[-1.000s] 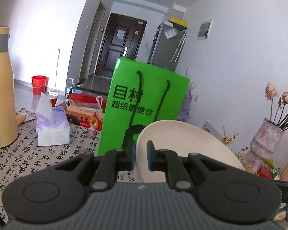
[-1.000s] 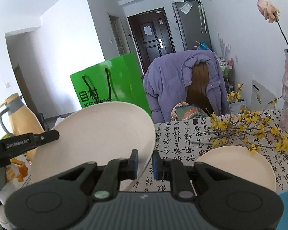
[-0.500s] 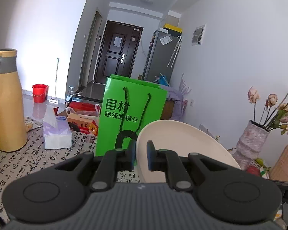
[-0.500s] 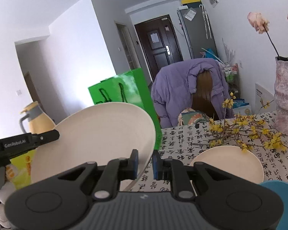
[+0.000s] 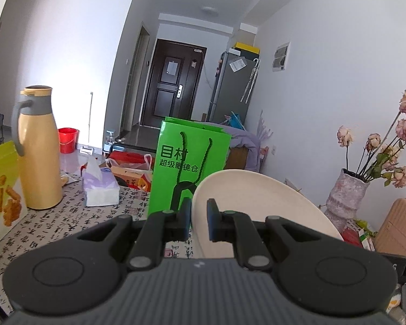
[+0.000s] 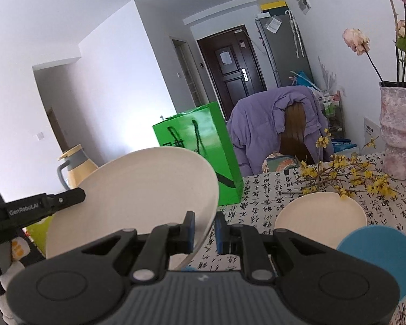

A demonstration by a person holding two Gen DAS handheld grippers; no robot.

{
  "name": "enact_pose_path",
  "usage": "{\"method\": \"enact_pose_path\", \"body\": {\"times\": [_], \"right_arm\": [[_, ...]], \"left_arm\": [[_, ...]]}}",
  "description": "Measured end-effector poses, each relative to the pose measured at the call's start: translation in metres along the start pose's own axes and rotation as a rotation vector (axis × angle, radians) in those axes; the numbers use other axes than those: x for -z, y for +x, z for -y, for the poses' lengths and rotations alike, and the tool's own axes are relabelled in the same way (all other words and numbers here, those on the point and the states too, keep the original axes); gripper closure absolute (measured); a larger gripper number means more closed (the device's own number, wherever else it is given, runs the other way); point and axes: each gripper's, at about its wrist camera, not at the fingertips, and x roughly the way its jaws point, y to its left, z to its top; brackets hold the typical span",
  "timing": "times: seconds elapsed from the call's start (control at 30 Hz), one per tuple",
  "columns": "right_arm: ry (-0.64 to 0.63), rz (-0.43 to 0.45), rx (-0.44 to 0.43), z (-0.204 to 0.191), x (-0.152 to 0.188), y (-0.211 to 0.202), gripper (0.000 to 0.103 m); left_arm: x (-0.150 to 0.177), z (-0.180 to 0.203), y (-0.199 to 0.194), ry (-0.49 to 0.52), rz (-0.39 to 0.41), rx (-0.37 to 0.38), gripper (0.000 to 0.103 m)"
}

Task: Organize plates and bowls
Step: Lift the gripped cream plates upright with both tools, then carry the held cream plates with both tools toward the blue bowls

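A large cream plate [image 5: 259, 208] hangs tilted above the table, carried between both grippers. My left gripper [image 5: 199, 216] is shut on its left rim, with the plate spreading to the right in the left wrist view. My right gripper [image 6: 204, 228] is shut on the opposite rim of the same plate [image 6: 138, 197]. One of the left gripper's fingers [image 6: 54, 201] shows at the plate's far side. On the table lie a second cream plate [image 6: 322, 216] and, nearer, a blue plate [image 6: 379, 257].
A green paper bag [image 5: 186, 168] stands just beyond the held plate. A yellow thermos [image 5: 38, 151], a tissue box [image 5: 100, 187] and a yellow snack box [image 5: 0, 189] stand on the left. A pink vase [image 6: 398, 135] and yellow flowering twigs [image 6: 343, 176] crowd the right.
Both grippers have drawn back and risen together with the plate. The green bag looks smaller and farther away, and the thermos and the blue plate have come further into view.
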Motion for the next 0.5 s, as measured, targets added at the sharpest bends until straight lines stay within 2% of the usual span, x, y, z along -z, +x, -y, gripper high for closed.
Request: {"method": "enact_pose_path", "body": {"times": [0.5], "right_arm": [[-0.048,0.040,-0.017,-0.028,0.026,-0.071,0.088]], "left_arm": [[0.026,0.003,-0.071,-0.045,0.016,-0.021,0.092]]}}
